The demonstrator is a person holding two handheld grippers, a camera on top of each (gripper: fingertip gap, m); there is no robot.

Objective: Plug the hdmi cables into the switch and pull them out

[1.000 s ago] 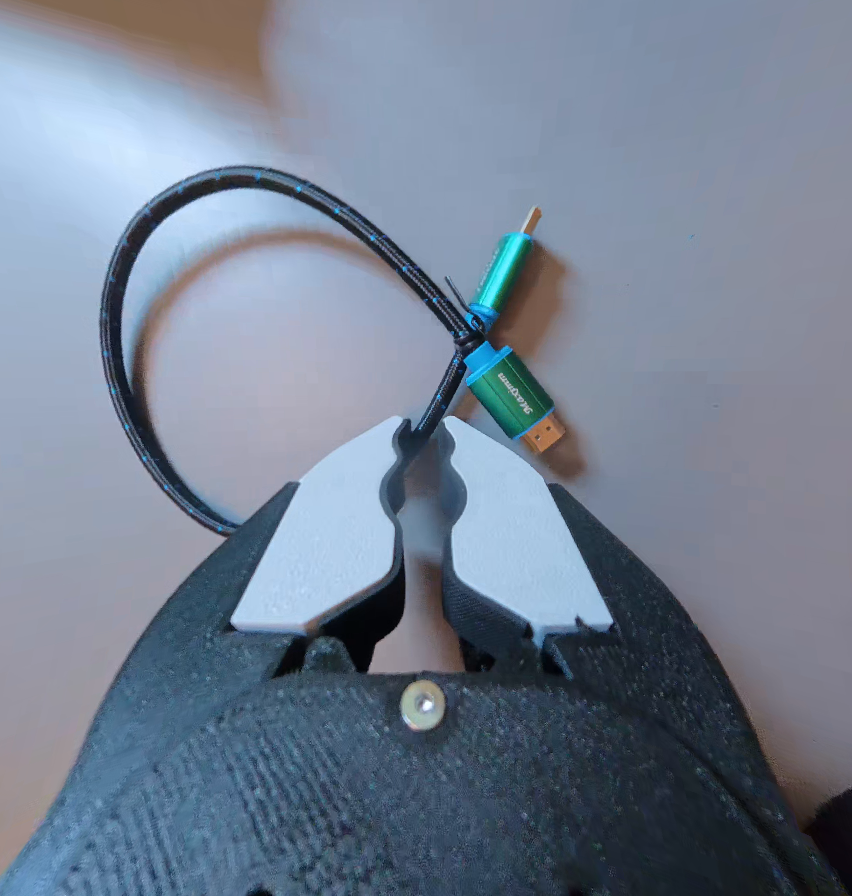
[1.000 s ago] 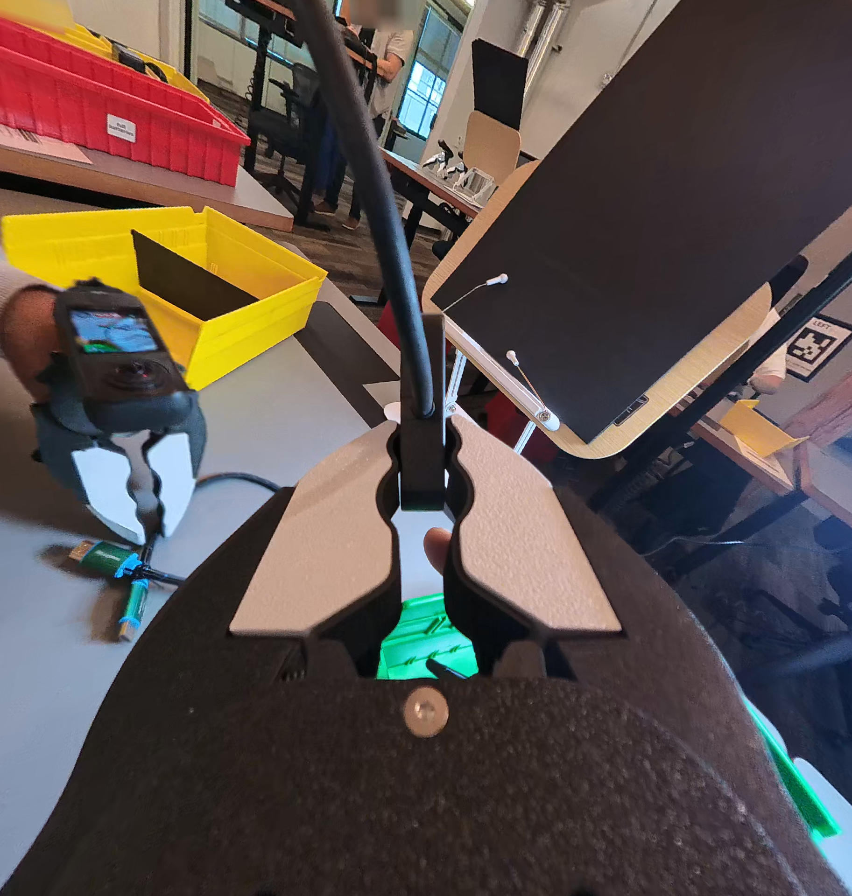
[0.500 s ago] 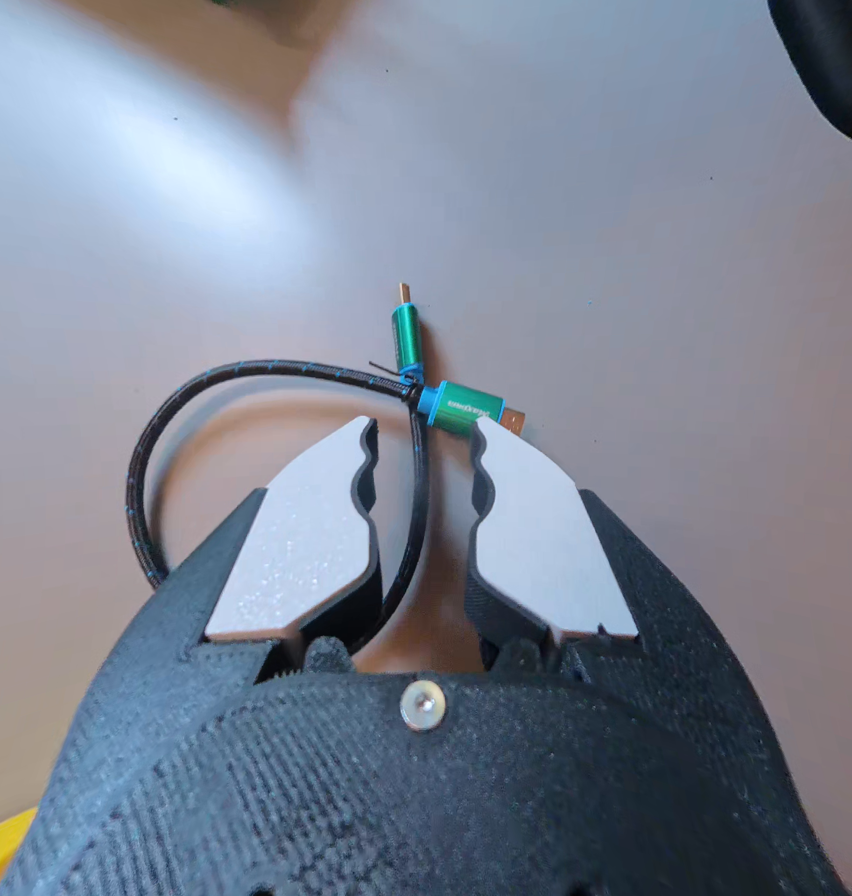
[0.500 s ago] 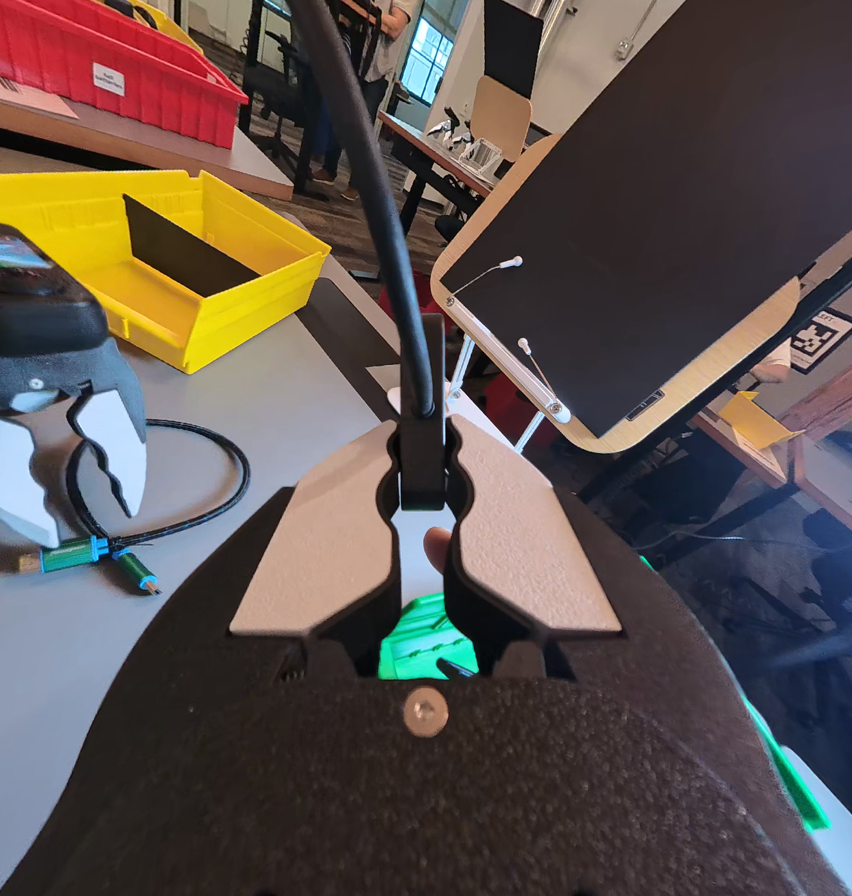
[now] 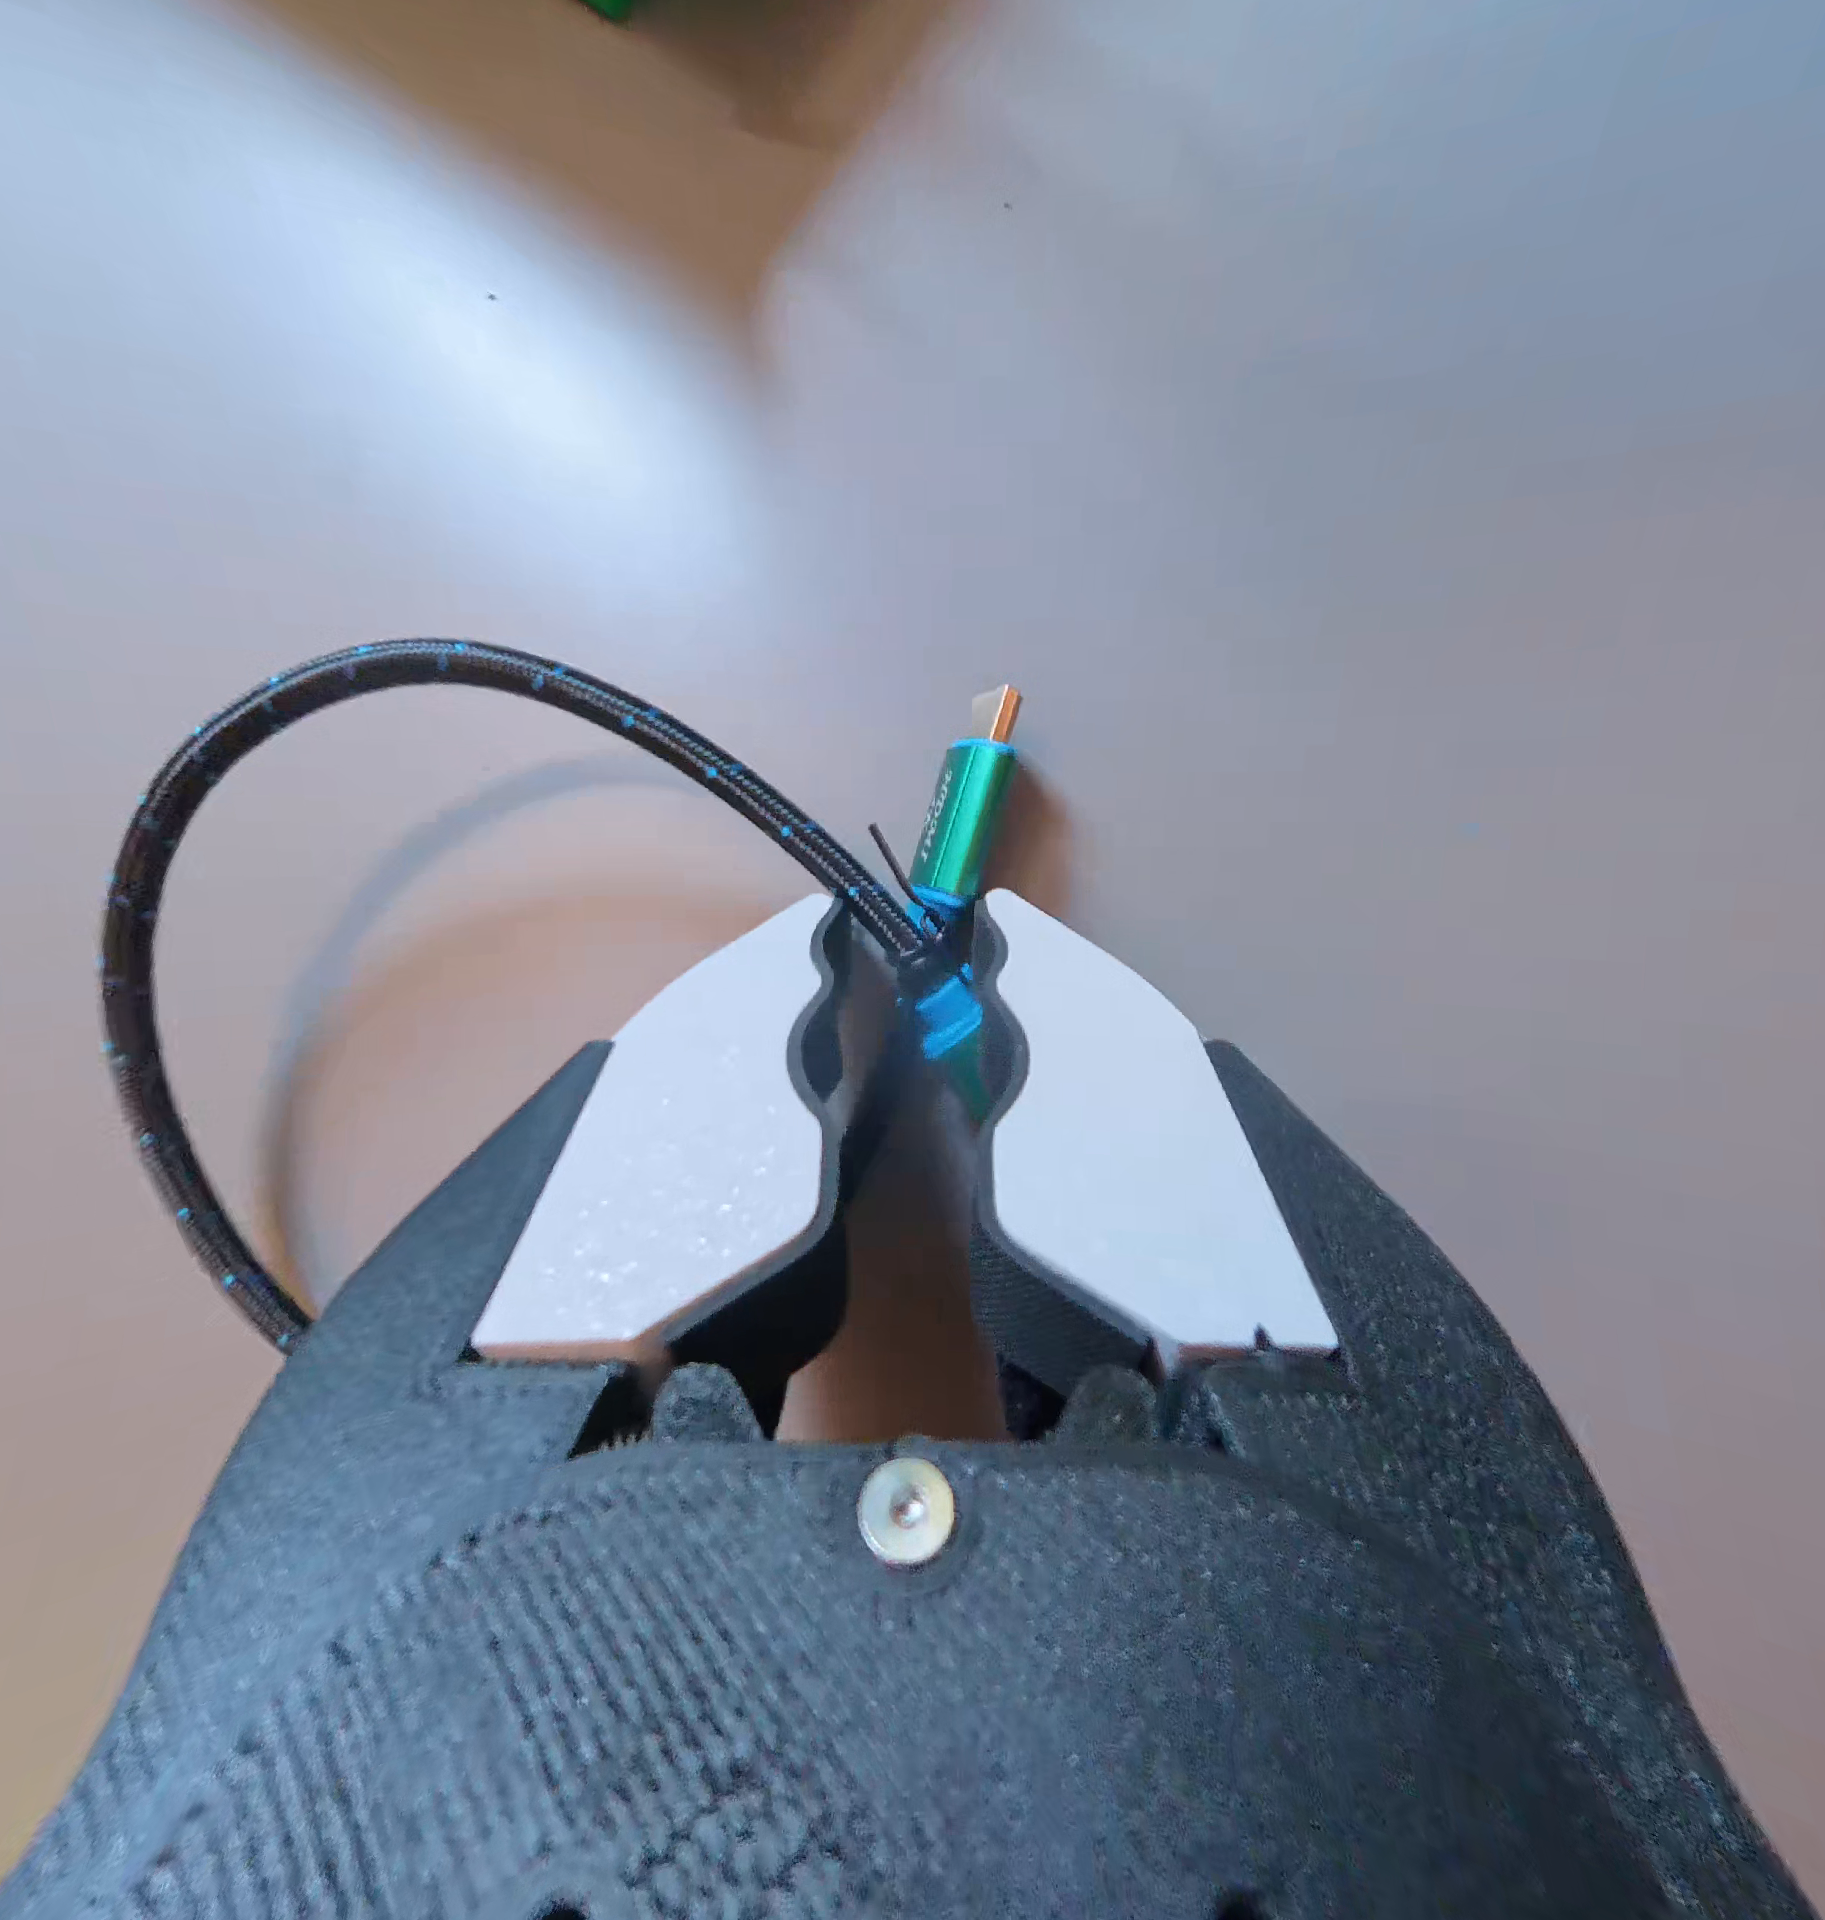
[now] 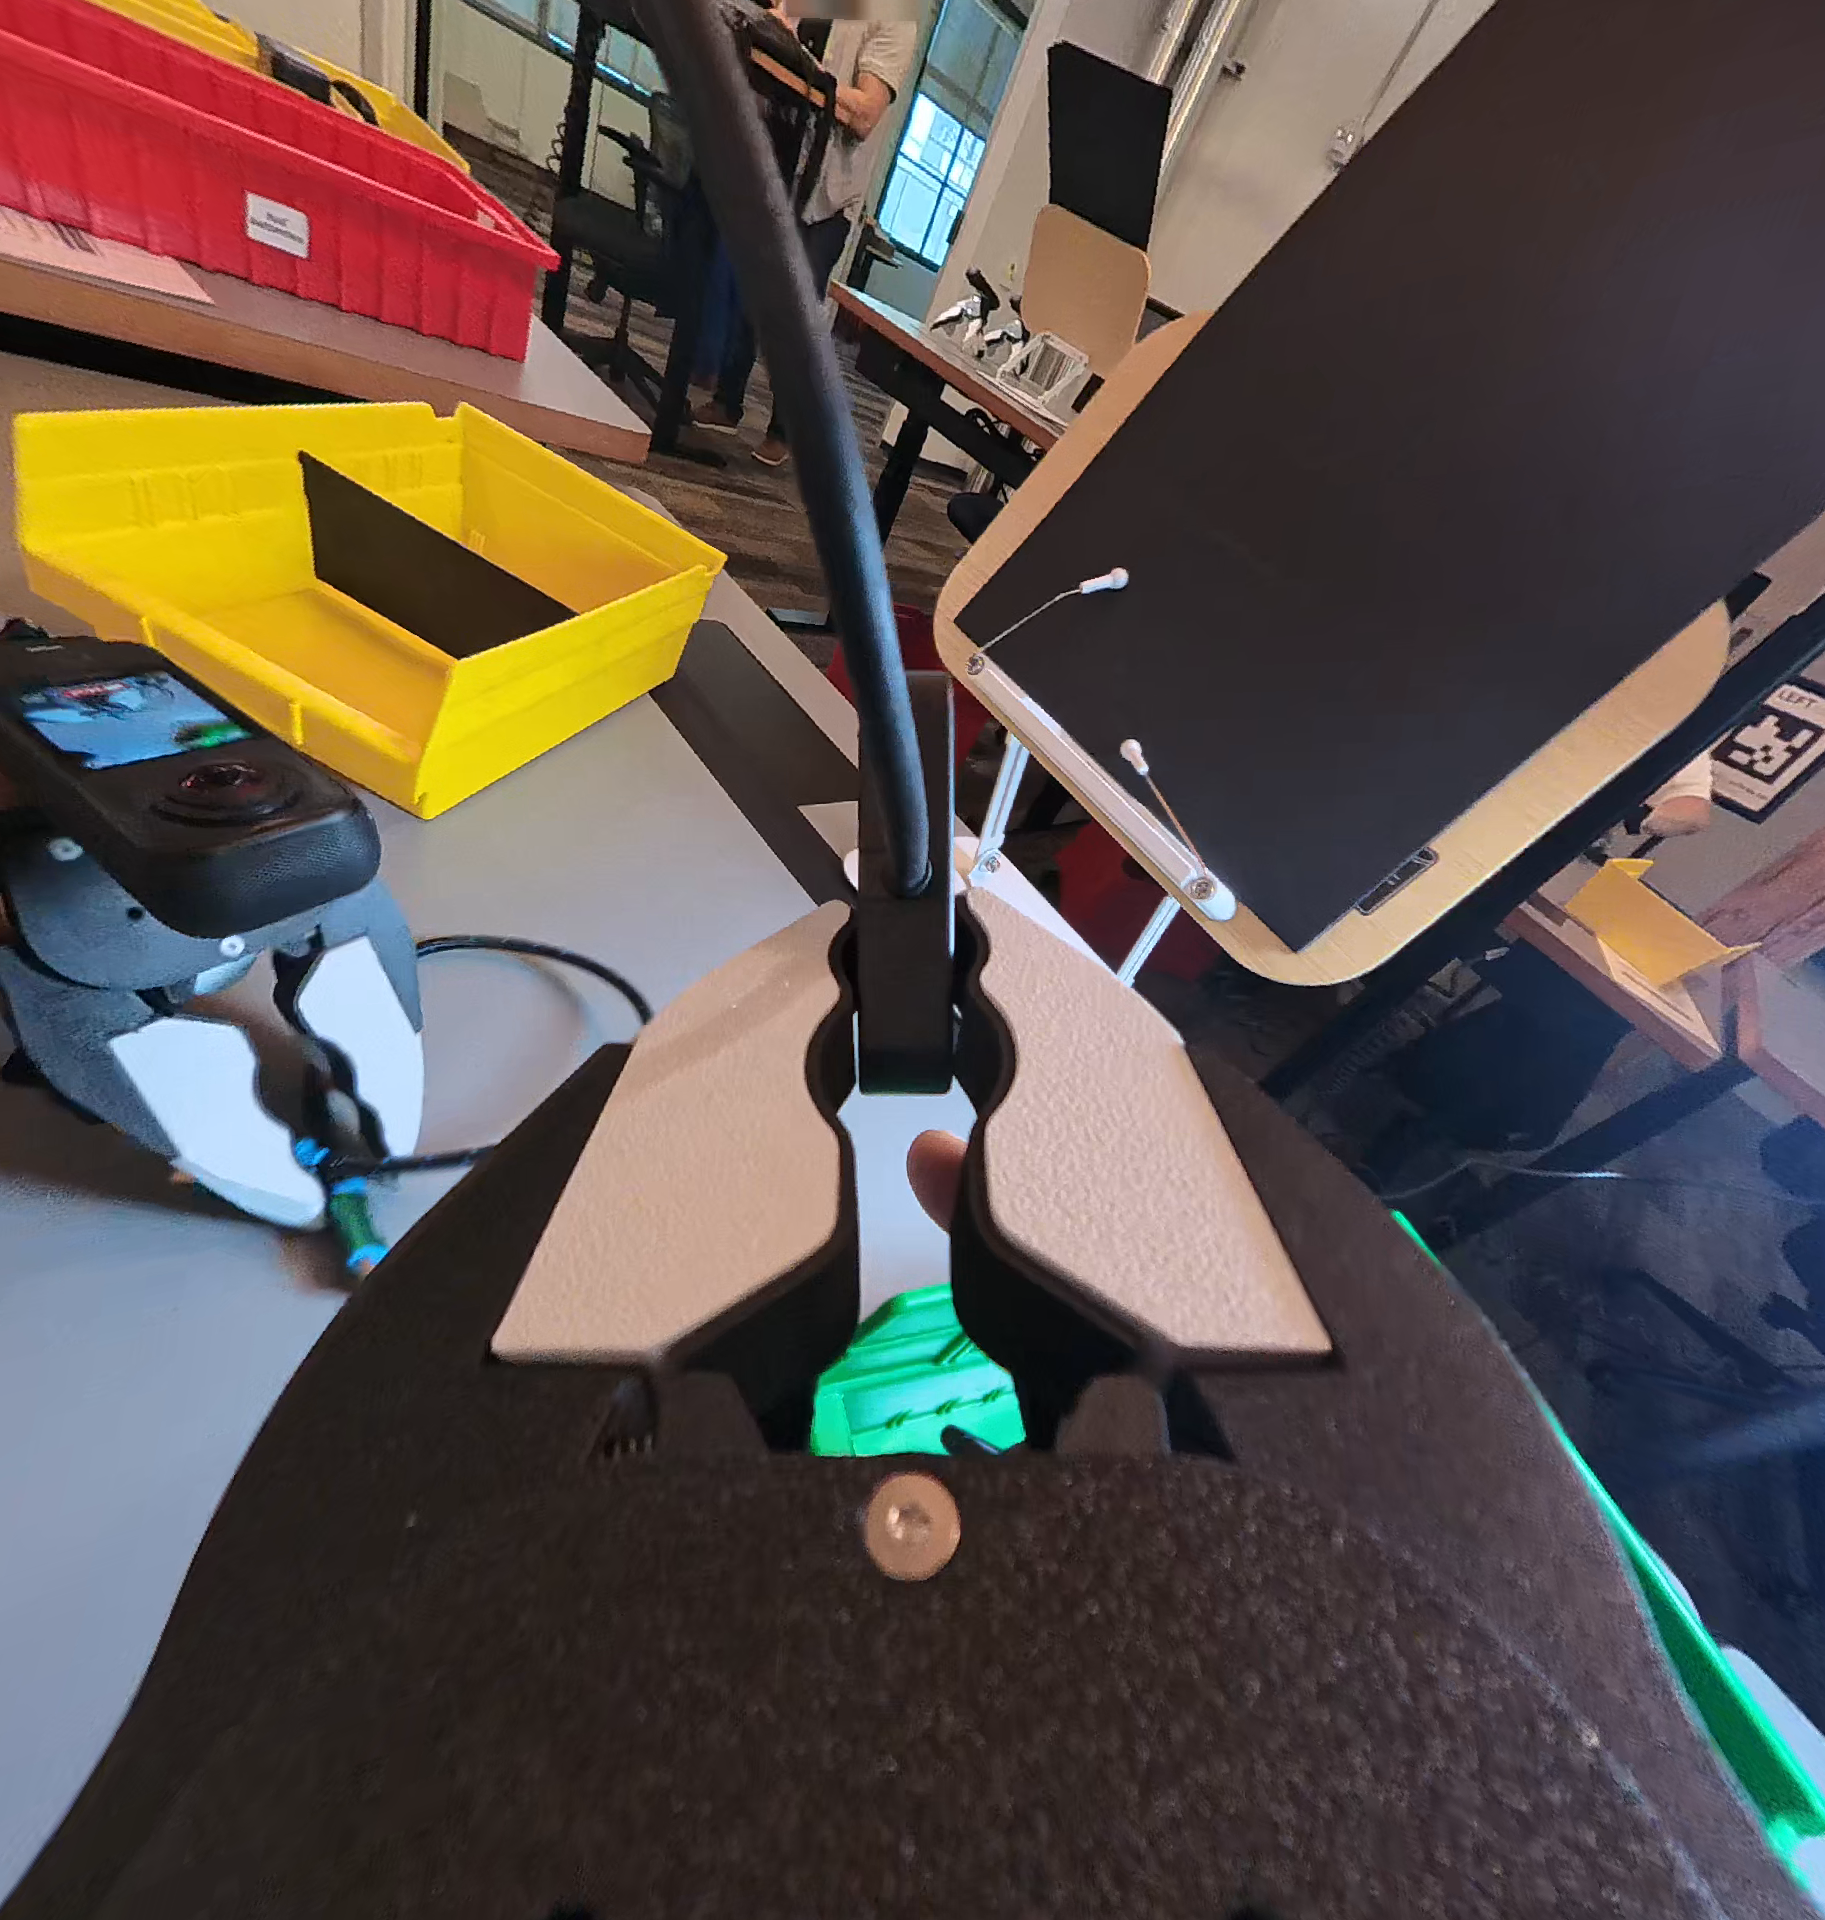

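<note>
Grey bench [image 5: 1303,468] is carrying the braided hdmi cable [image 5: 212,821], which is looping out toward nine o'clock while the left claw [image 5: 913,940] is clamping together on the tied junction by its green plugs [image 5: 955,821], one plug pointing to twelve o'clock past the tips. Right claw [image 6: 903,997] is gripping tight on a black plug [image 6: 900,977] whose black cable [image 6: 783,312] is arching toward eleven o'clock. Beyond, a yellow bin [image 6: 368,582] is sitting at ten o'clock and a dark board [image 6: 1407,468] is leaning at two o'clock.
</note>
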